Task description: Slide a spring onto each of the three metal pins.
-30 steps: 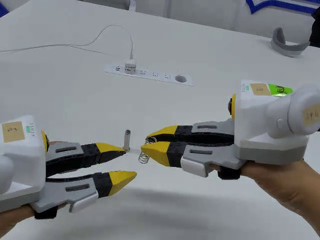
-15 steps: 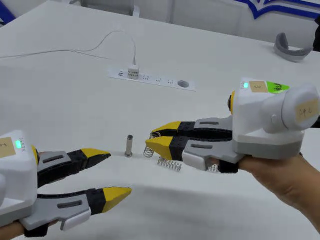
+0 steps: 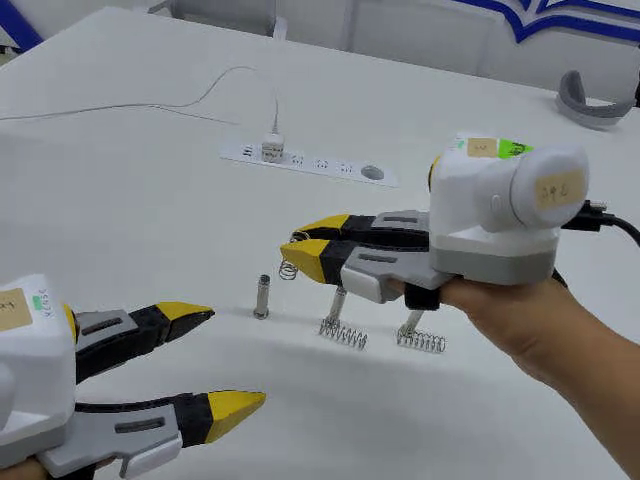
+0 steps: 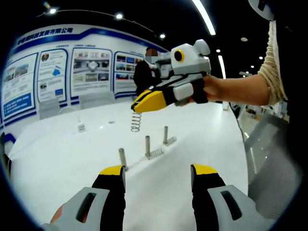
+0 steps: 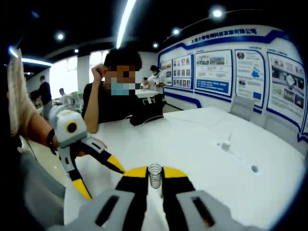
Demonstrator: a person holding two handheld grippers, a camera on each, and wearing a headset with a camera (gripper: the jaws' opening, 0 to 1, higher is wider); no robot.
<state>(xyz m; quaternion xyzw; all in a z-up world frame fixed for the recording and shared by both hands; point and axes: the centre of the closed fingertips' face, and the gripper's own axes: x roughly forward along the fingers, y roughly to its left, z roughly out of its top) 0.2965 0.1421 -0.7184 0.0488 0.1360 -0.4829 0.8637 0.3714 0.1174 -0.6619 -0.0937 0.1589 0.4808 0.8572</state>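
The right gripper [image 3: 292,254] has its yellow-tipped jaws closed on the top of a small spring [image 3: 288,270], which hangs from them in the air, clear of the table [image 3: 150,200] and not on any pin. It hangs just above and beside the left pin [image 3: 262,296], which is bare and stands upright. The middle pin [image 3: 337,303] and the right pin [image 3: 412,320] stand in the same row, each with a second spring [image 3: 343,333] or third spring [image 3: 420,341] lying flat on the table at its foot. The left gripper [image 3: 235,358] hovers low and nearer the person, jaws spread wide and holding nothing, pointing toward the pins. Farther back on the white table lie a power strip [image 3: 310,160] with a plugged-in cable [image 3: 200,85].
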